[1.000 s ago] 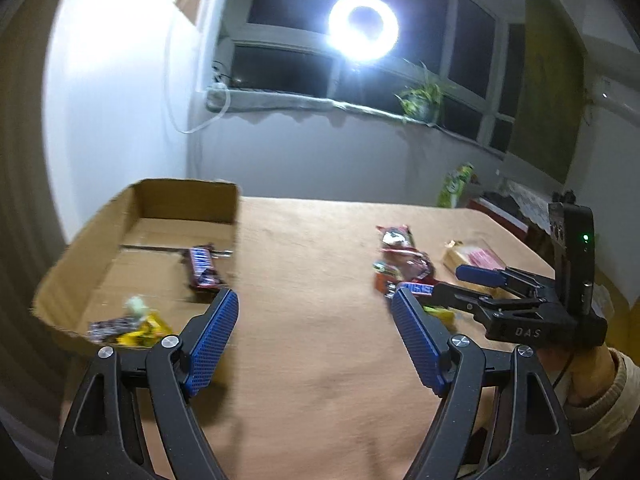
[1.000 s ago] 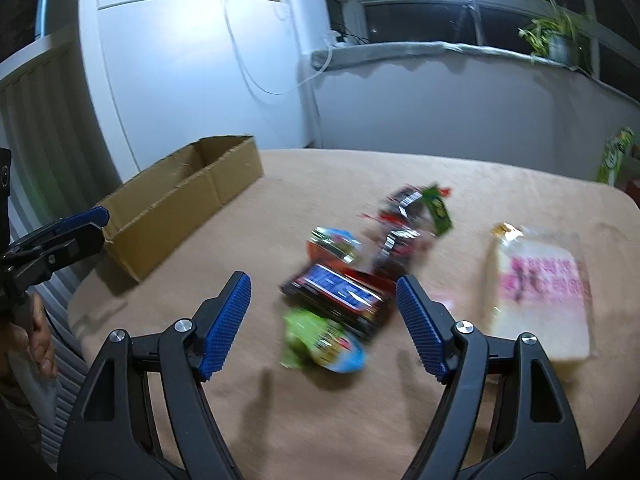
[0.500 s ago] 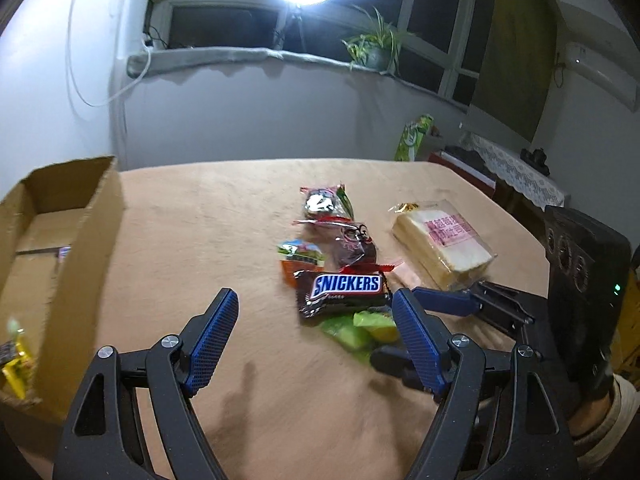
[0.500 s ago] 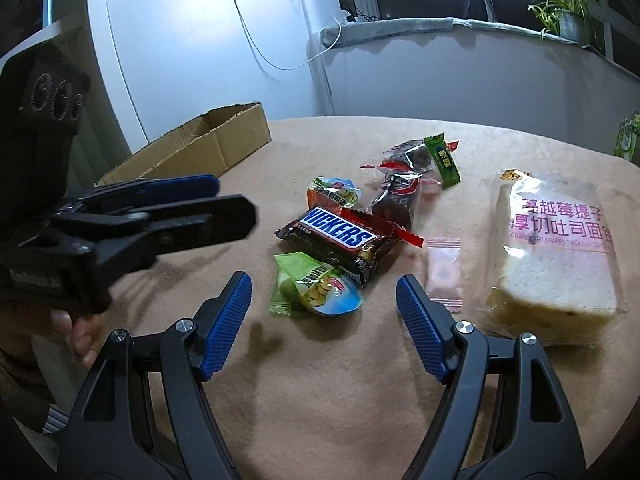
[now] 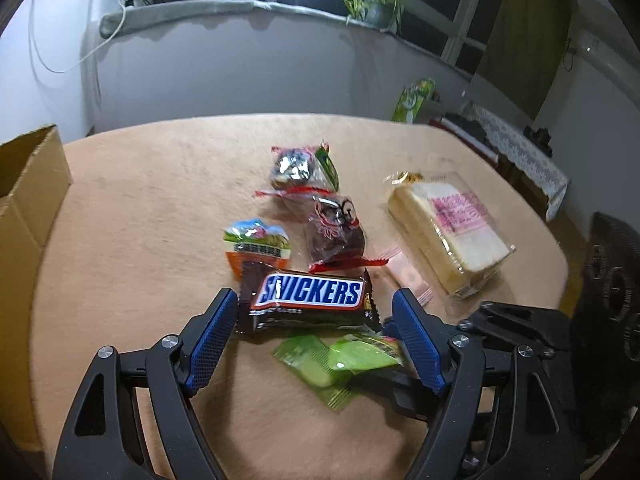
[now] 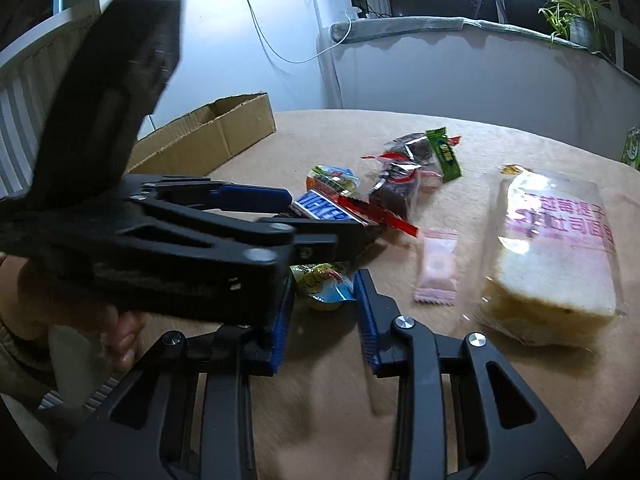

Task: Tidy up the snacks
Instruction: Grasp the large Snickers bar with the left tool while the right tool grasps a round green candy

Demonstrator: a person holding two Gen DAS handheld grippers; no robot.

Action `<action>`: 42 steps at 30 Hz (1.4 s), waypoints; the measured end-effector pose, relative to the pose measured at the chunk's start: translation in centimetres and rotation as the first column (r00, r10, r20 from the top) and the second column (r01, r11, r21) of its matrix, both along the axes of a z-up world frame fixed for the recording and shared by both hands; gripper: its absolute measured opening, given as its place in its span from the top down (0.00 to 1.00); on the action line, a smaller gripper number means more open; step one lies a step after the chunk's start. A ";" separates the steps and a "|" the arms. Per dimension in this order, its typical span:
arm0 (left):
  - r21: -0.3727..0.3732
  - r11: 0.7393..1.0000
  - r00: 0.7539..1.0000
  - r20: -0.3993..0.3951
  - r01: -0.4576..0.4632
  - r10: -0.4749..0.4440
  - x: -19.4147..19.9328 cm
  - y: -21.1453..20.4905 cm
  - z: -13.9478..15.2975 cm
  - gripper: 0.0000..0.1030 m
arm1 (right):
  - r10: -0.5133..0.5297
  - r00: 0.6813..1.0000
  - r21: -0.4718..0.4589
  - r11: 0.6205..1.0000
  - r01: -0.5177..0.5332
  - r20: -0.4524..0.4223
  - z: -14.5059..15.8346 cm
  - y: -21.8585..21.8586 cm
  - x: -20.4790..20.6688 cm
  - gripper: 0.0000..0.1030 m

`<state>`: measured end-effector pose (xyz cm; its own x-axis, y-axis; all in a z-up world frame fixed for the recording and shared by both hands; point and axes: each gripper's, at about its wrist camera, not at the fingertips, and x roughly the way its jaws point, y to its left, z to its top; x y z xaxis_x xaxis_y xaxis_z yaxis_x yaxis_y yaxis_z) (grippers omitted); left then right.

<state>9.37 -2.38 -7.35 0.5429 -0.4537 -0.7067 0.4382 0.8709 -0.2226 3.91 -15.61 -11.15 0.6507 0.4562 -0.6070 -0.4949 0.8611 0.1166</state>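
A Snickers bar [image 5: 310, 300] lies on the tan table, between the open fingers of my left gripper [image 5: 316, 314], which do not grip it. A green jelly snack [image 5: 344, 360] lies just in front of the bar. My right gripper [image 6: 324, 288] has narrowed around this green snack [image 6: 324, 284] but a gap still shows. The left gripper [image 6: 320, 220] crosses the right wrist view, over the Snickers [image 6: 320, 208]. Behind lie an orange jelly cup [image 5: 258, 242], two dark wrapped cakes [image 5: 336, 228], a pink candy [image 6: 436, 264] and a bagged bread loaf [image 5: 448, 232].
An open cardboard box [image 5: 28, 184] stands at the table's left edge; it also shows in the right wrist view [image 6: 208, 136]. A green packet [image 5: 414, 98] stands at the far table edge. A wall and a window ledge with a plant are behind.
My left gripper swung from the box to the snack pile and came down around the Snickers. My right gripper moved in on the green snack and narrowed its fingers.
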 end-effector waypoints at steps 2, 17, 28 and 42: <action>0.016 1.000 1.000 -0.012 -0.004 0.004 0.2 -0.4 -0.3 0.23 | -0.002 1.000 0.000 1.000 0.002 0.002 0.0 -0.7 -0.3 0.70; 0.017 1.000 0.999 0.034 -0.006 0.006 -0.8 -0.6 -0.1 0.44 | -0.074 0.997 0.091 0.993 0.072 0.021 0.5 -5.4 -1.6 0.71; -0.054 0.998 0.991 0.122 -0.041 0.047 -2.9 1.3 3.5 0.44 | -0.086 0.996 0.165 0.983 0.078 0.039 2.2 -5.9 -1.9 0.71; -0.128 0.978 0.957 0.219 -0.167 0.192 -5.4 9.3 6.1 0.44 | -0.035 0.995 0.110 0.994 0.024 0.093 5.6 0.0 -0.7 0.71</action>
<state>3.99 6.92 -1.30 0.7640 -0.4000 -0.5063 0.3269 0.9165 -0.2306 3.16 -15.64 -5.51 0.7172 0.4960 -0.4896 -0.4827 0.8602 0.1644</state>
